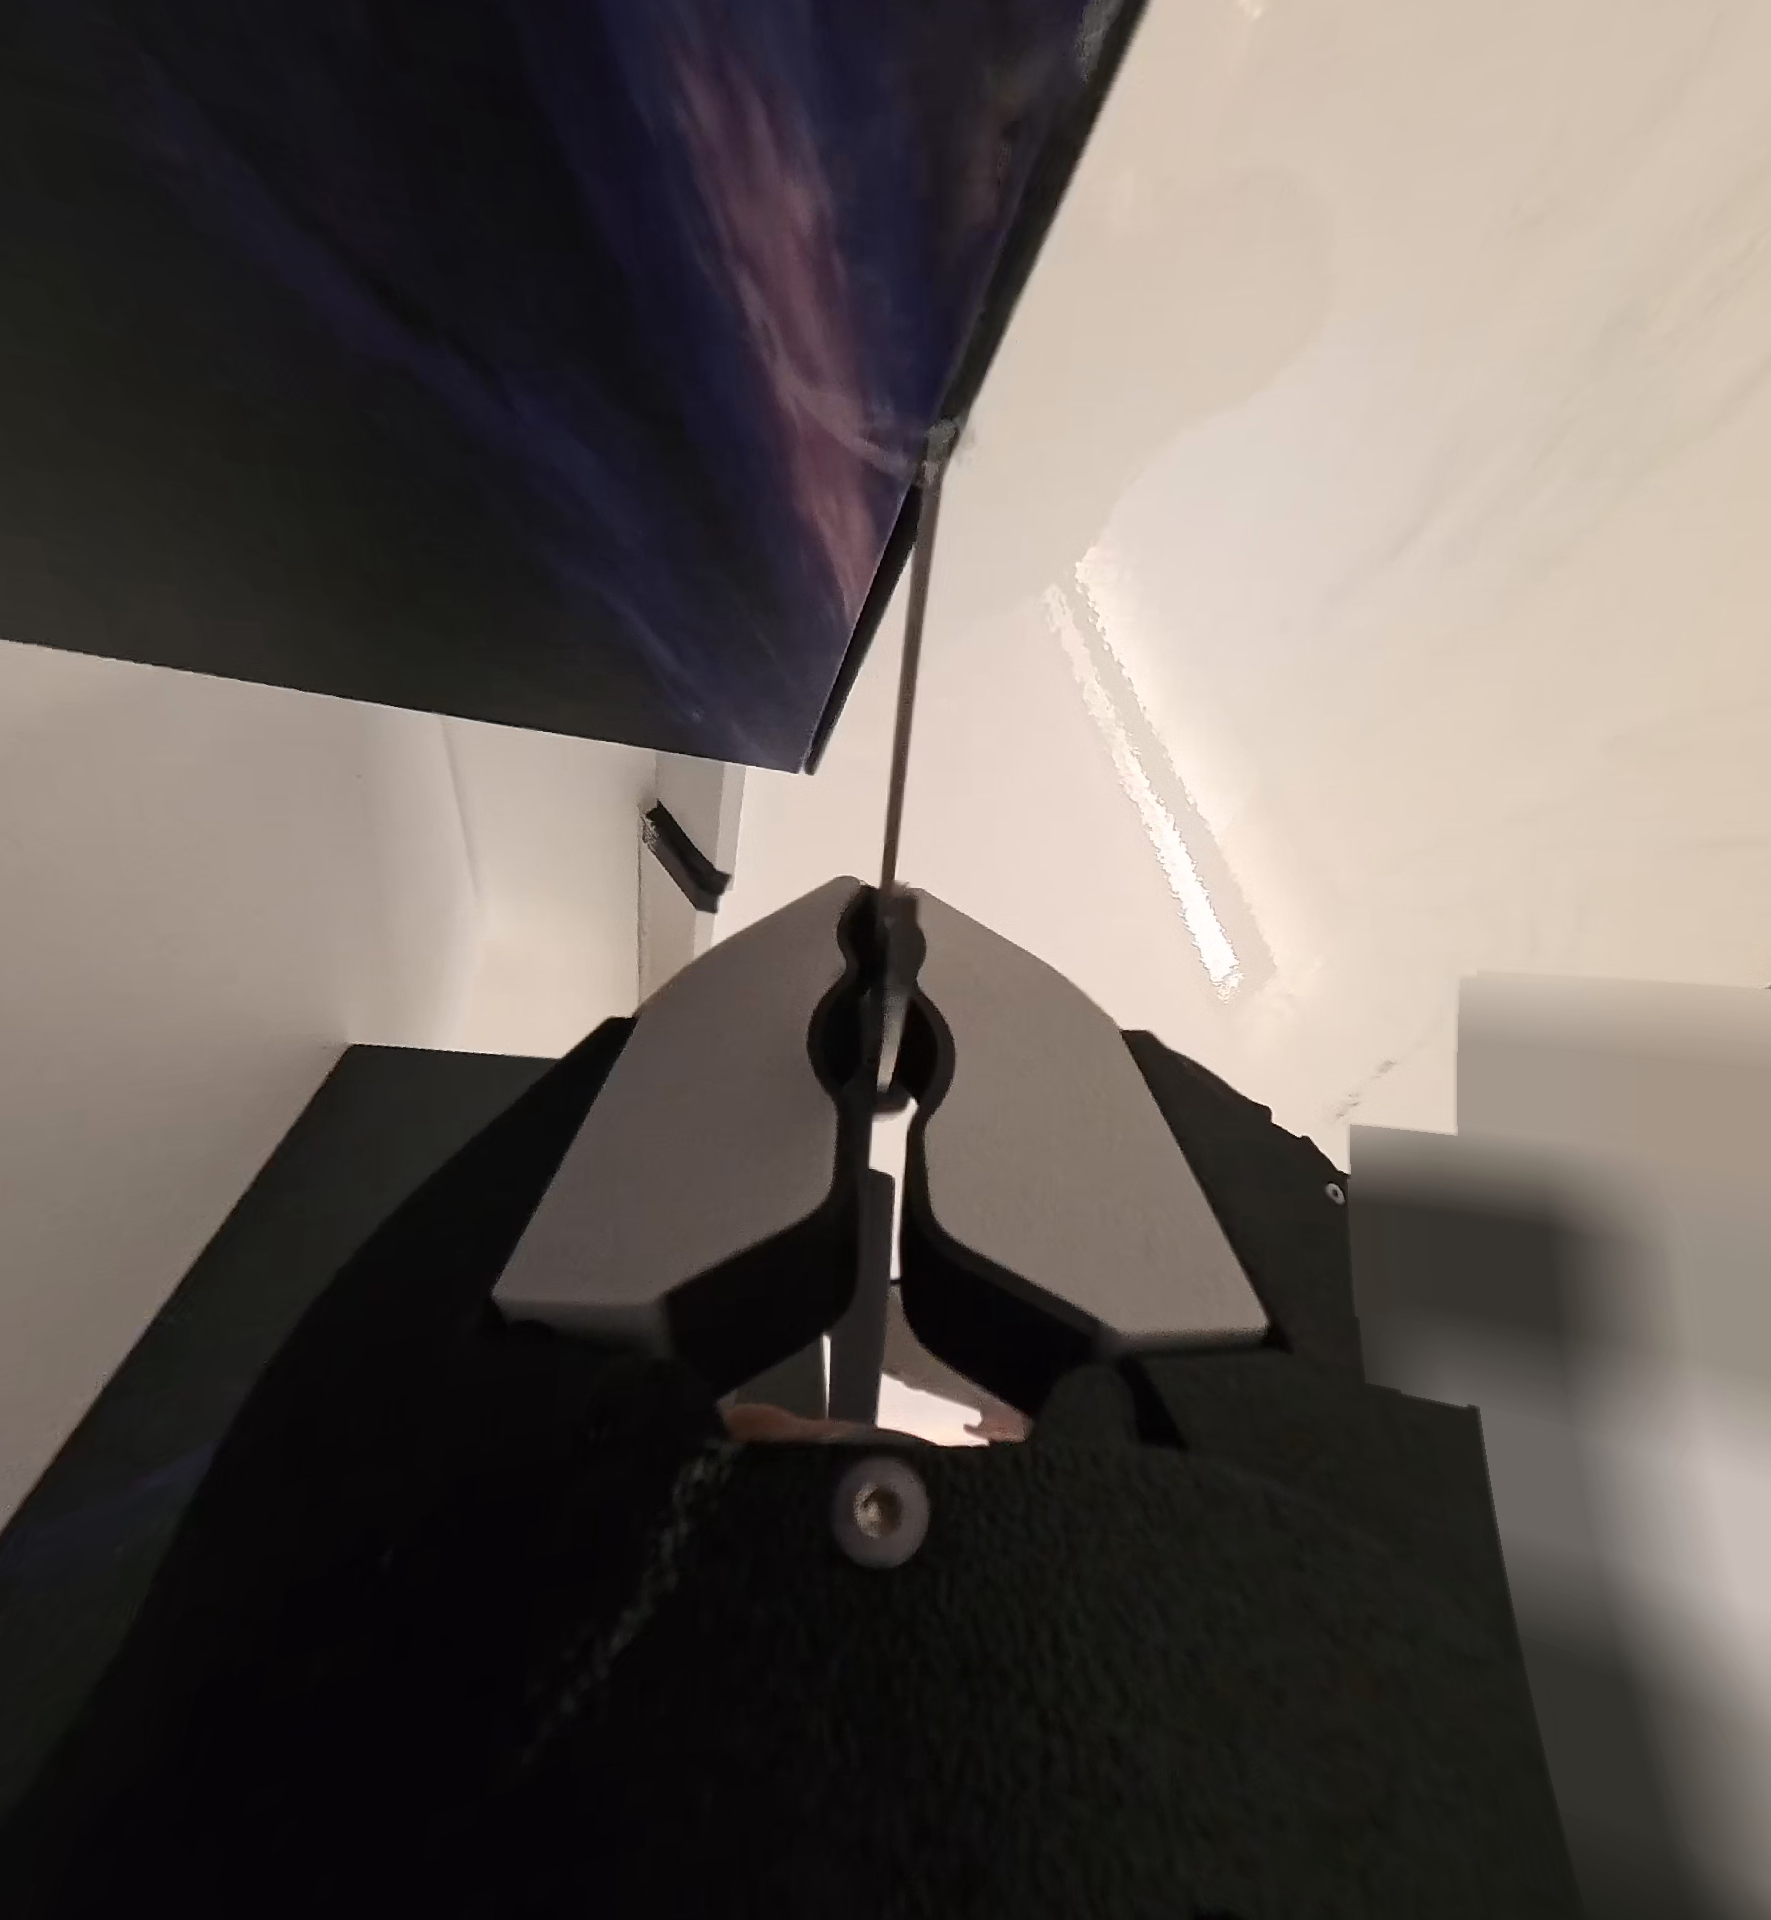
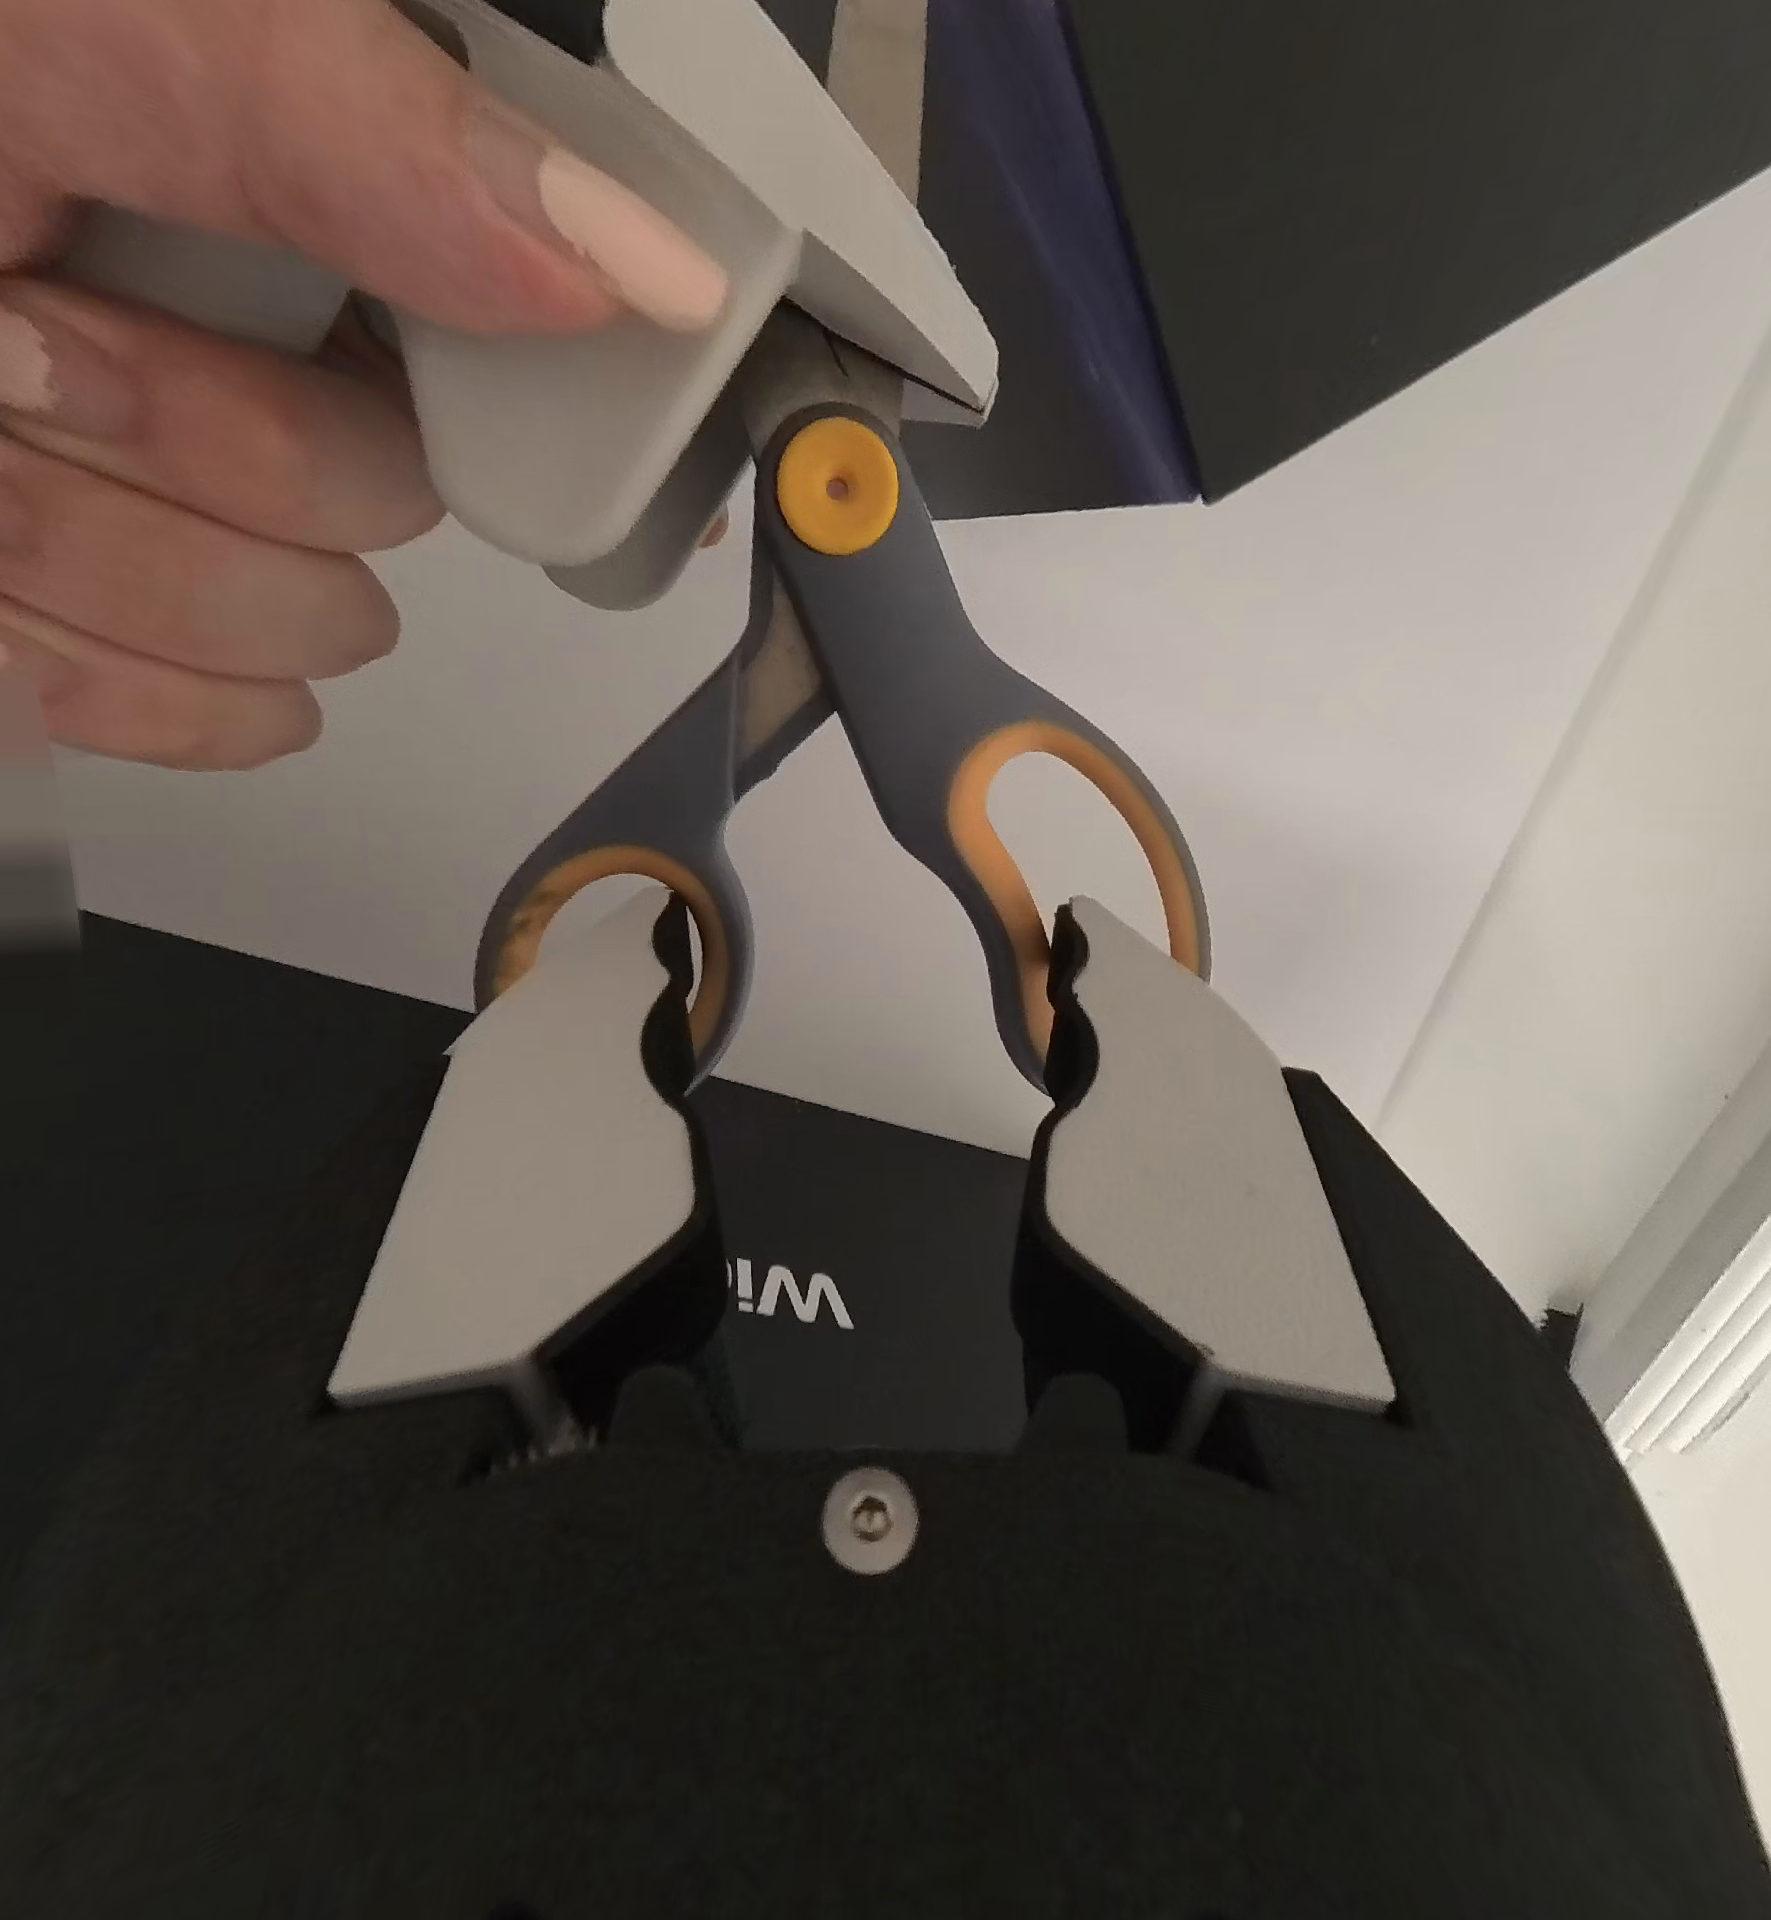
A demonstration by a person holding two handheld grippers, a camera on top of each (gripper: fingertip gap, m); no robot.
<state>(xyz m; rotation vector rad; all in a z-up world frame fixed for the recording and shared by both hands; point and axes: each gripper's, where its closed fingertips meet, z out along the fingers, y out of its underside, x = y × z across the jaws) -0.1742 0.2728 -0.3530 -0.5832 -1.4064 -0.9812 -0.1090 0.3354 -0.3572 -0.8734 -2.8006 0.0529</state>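
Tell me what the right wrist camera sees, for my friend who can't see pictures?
The right gripper, open, has its fingertips in the handle loops of grey-and-orange scissors. A hand holds the left gripper on the blades.

The scissors point(image 2: 860, 665) blades run off the top edge; the hand point(image 2: 164, 416) is blurred, cut at left.

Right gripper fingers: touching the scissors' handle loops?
Touching. Right wrist view shows the right gripper spread, each finger tip poked into a loop of the scissors, pressing the orange lining.

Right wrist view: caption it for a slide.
Right gripper jaws spread inside the handle loops of grey-and-orange scissors, the left gripper clamping the blades.
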